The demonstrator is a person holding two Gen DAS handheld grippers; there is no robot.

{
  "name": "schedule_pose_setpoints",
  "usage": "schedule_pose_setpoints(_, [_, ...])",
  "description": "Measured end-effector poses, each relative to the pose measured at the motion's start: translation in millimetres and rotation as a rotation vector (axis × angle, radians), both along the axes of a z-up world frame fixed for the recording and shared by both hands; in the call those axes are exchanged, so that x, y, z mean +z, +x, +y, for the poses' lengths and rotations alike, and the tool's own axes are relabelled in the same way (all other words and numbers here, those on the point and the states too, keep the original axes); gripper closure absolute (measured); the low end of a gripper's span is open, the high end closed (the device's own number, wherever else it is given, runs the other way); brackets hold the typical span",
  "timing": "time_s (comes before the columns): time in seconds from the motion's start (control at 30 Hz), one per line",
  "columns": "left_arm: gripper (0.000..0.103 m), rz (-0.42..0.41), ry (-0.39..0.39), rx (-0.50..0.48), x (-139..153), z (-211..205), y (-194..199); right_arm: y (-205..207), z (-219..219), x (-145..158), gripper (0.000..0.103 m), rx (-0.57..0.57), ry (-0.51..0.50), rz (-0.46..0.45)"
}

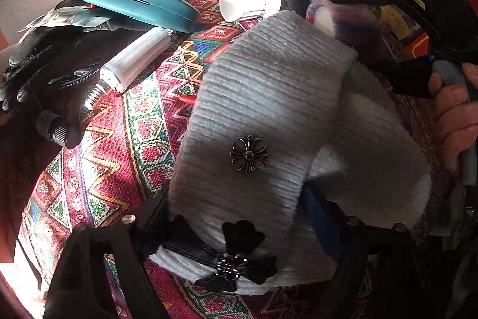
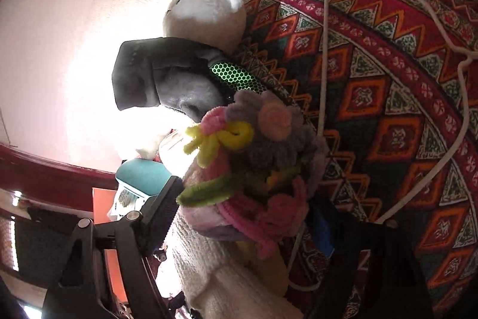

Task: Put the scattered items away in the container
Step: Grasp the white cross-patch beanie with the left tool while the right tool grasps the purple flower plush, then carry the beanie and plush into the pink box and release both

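My left gripper had its jaws around the near end of the white knitted hat — the pads seemed to press it. The hat lay on the patterned cloth, beside a silver tube. My right gripper stood about the pipe-cleaner flower bundle, half open; a firm hold I could not tell.

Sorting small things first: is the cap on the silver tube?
No, the silver tube lies with its threaded neck bare, and a black cap lies apart beside it.
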State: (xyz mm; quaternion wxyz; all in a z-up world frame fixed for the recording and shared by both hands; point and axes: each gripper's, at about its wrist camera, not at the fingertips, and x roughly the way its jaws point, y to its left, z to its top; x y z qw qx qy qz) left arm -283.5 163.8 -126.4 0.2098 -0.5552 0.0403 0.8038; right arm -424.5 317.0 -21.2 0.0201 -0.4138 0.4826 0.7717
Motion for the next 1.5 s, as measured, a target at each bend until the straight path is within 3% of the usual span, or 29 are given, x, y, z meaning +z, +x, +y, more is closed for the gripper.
schedule_pose_setpoints(0.03, [0.071, -0.042, 0.079, 0.010, 5, -8, -1, 2, 1, -1, 0.027, -0.006, -0.015, -0.001])
schedule_pose_setpoints(0.13, [0.074, -0.071, 0.203, 0.037, 25, -27, 3, 8, 2, 2, 0.027, -0.012, -0.027, -0.004])
schedule_pose_setpoints(0.3, [0.074, -0.097, 0.574, -0.001, 86, -60, 16, 19, -2, 21, 0.028, -0.006, -0.010, 0.028])
schedule_pose_setpoints(0.4, [0.074, -0.085, 0.753, 0.007, 123, -93, 23, 28, -6, 41, 0.028, -0.006, 0.011, 0.079])
schedule_pose_setpoints(0.5, [0.074, -0.024, 0.842, 0.046, 158, -128, 33, 38, -14, 66, 0.028, 0.003, 0.016, 0.148])
schedule_pose_setpoints(0.63, [0.074, 0.134, 0.920, 0.137, 207, -203, 45, 45, -55, 117, 0.028, 0.070, 0.051, 0.277])
schedule_pose_setpoints(0.73, [0.074, 0.288, 0.940, 0.234, 247, -268, 56, 50, -104, 166, 0.028, 0.164, 0.145, 0.392])
schedule_pose_setpoints(0.8, [0.074, 0.414, 0.911, 0.303, 272, -313, 63, 51, -149, 197, 0.028, 0.241, 0.206, 0.472])
schedule_pose_setpoints(0.9, [0.072, 0.617, 0.755, 0.452, 289, -367, 72, 41, -236, 236, 0.028, 0.379, 0.242, 0.587])
schedule_pose_setpoints(0.97, [0.072, 0.698, 0.574, 0.572, 283, -392, 64, 25, -288, 249, 0.028, 0.476, 0.250, 0.643])
schedule_pose_setpoints(1.0, [0.071, 0.694, 0.483, 0.629, 267, -402, 48, 17, -314, 254, 0.028, 0.519, 0.260, 0.659])
schedule_pose_setpoints(1.07, [0.069, 0.622, 0.391, 0.723, 233, -421, 24, 0, -366, 259, 0.027, 0.597, 0.291, 0.674])
schedule_pose_setpoints(1.17, [0.060, 0.527, 0.363, 0.771, 198, -435, 1, -19, -435, 251, 0.017, 0.693, 0.373, 0.656])
schedule_pose_setpoints(1.23, [0.053, 0.553, 0.368, 0.760, 202, -437, 5, -22, -458, 245, 0.015, 0.700, 0.435, 0.631])
schedule_pose_setpoints(1.27, [0.048, 0.593, 0.355, 0.761, 208, -437, 11, -21, -462, 243, 0.015, 0.701, 0.444, 0.628])
schedule_pose_setpoints(1.33, [0.016, 0.681, 0.354, 0.761, 222, -438, 28, -19, -456, 238, 0.014, 0.709, 0.412, 0.629])
schedule_pose_setpoints(1.4, [0.014, 0.730, 0.385, 0.758, 231, -440, 42, -20, -444, 232, 0.012, 0.702, 0.397, 0.612])
schedule_pose_setpoints(1.5, [0.014, 0.696, 0.428, 0.707, 231, -433, 39, -14, -406, 223, 0.012, 0.653, 0.410, 0.581])
